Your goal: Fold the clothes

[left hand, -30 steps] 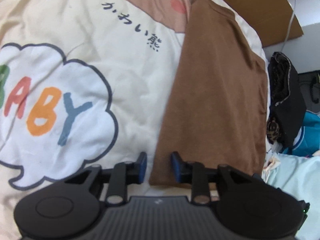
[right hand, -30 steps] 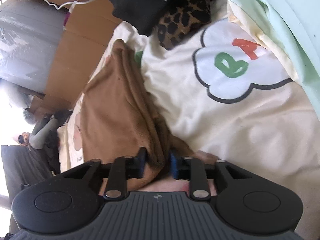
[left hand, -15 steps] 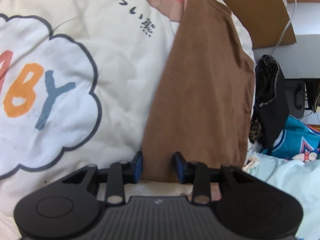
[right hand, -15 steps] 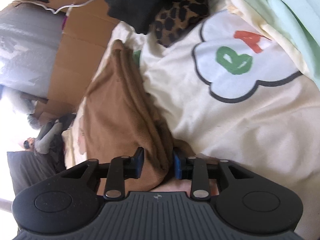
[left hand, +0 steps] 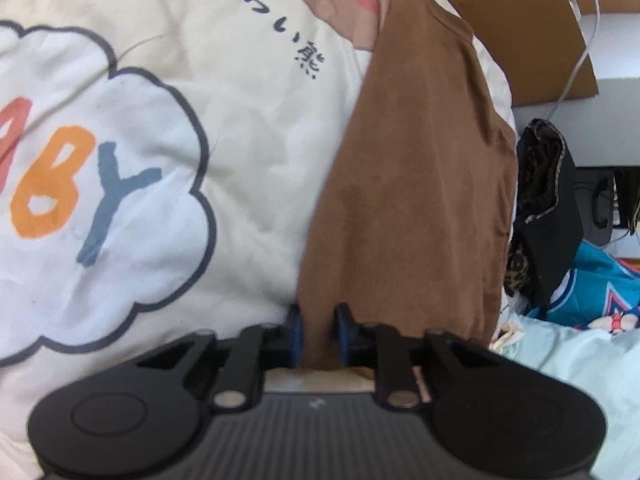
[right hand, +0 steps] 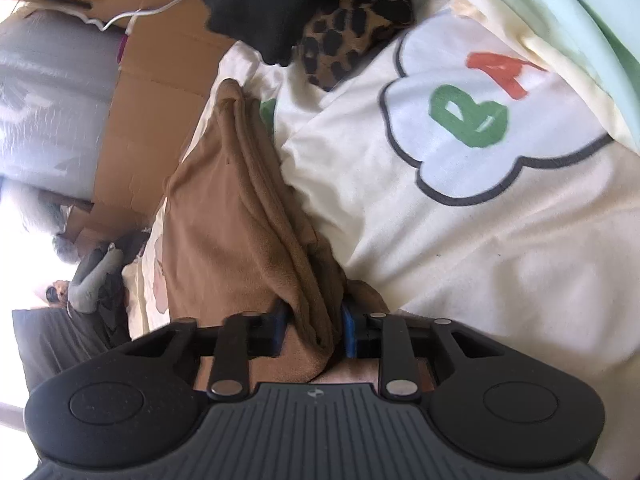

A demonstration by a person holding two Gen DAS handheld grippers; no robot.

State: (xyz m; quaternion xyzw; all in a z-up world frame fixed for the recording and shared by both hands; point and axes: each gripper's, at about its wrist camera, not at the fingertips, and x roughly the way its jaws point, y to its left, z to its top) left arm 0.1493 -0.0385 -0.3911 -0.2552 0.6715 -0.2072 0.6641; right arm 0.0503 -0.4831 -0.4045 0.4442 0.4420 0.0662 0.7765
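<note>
While both tongs close on the brown shirt [left hand: 420, 200], the blanket [left hand: 248, 152] perhaps reads "BABY".

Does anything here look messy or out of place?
The brown garment looks tidy. Beside it, a black and leopard-print heap lies crumpled at the blanket's edge, unfolded.

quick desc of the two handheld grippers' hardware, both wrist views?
Left gripper and right gripper look identical: matte black body with a ribbed centre panel bearing a small pale logo, round discs at both ends, black linkage arms on silver pivot pins, black fingers with blue pads. No cables, hands or sleeves visible.
</note>
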